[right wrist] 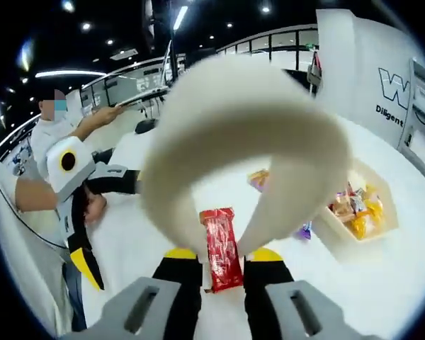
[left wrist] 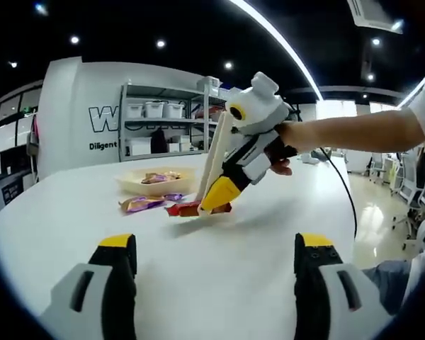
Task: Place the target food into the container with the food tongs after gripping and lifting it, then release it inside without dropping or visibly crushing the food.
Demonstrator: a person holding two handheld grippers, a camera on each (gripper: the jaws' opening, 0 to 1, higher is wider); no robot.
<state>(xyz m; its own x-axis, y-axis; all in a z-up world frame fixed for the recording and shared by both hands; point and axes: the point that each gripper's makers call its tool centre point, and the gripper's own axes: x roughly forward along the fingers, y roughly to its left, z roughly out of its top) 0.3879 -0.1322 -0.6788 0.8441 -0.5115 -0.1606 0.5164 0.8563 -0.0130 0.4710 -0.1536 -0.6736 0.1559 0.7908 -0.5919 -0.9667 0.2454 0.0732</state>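
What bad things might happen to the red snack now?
The tongs, squeezed by the right gripper, pinch the red snack only by its edges, so it may slip out on lifting. Squeezing harder might crush it. The tray sits off to the side, already holding snacks, so a drop could miss it.

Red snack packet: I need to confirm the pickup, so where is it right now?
In the right gripper view the red snack packet lies on the white table between the tongs' tips, left of the container.
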